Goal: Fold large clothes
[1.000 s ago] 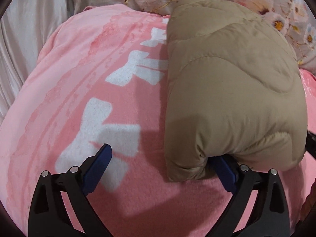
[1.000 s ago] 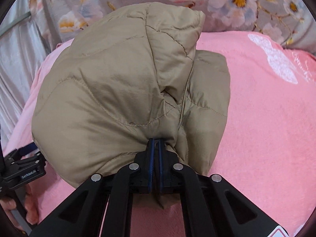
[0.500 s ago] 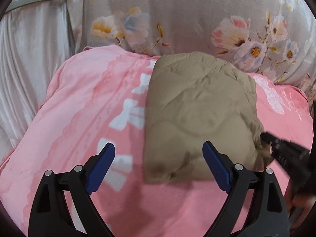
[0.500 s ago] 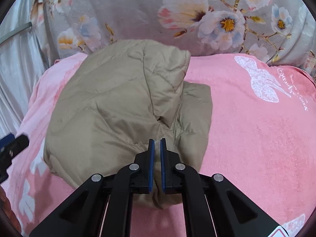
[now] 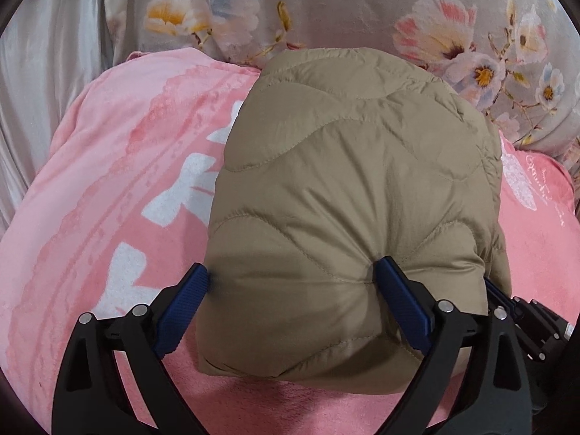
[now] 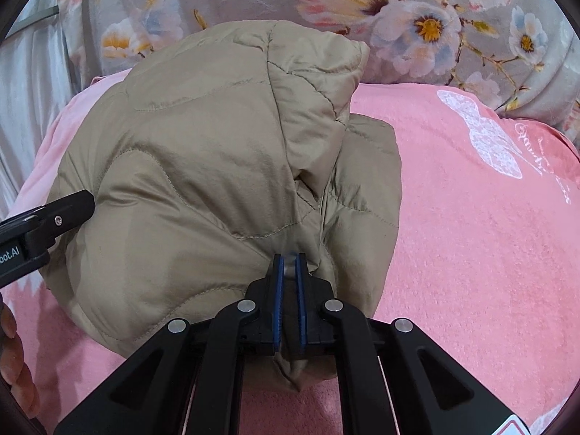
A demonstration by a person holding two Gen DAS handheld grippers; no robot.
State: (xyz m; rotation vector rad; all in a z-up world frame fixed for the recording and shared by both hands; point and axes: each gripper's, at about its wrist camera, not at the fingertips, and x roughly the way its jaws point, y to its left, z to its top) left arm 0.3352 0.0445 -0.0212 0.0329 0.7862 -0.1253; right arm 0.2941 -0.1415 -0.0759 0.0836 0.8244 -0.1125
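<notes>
The tan quilted puffer jacket [image 5: 355, 199], stitched in wavy lines, sits folded into a plump bundle on a pink fleece blanket [image 5: 119, 166] printed with white bows; in the left wrist view it fills the middle and right of the blanket, its far edge reaching the grey floral fabric [image 5: 326, 3] behind. In the right wrist view the same bundle [image 6: 203, 166] lies left of centre, with an upper layer folded over towards the right and a lower flap showing beneath it on the right side. The left claw [image 5: 293, 282] is spread wide around the near left part of the bundle: its left blue pad [image 5: 181, 311] sits at the bundle's left edge, just touching or just beside it, and its right pad [image 5: 402, 304] presses into the top of the padding, making a dent. It does not pinch any fabric. The right claw [image 6: 289, 282] is at the near edge of the bundle with its blue pads almost together, a thin fold of the tan cloth caught in the narrow gap between them. From the right wrist view the black tip of the left claw [image 6: 65, 210] touches the bundle's left side, and fingers of a hand [image 6: 14, 366] show at the left edge. Pale satin cloth [image 5: 40, 83] hangs far left of the blanket.
</notes>
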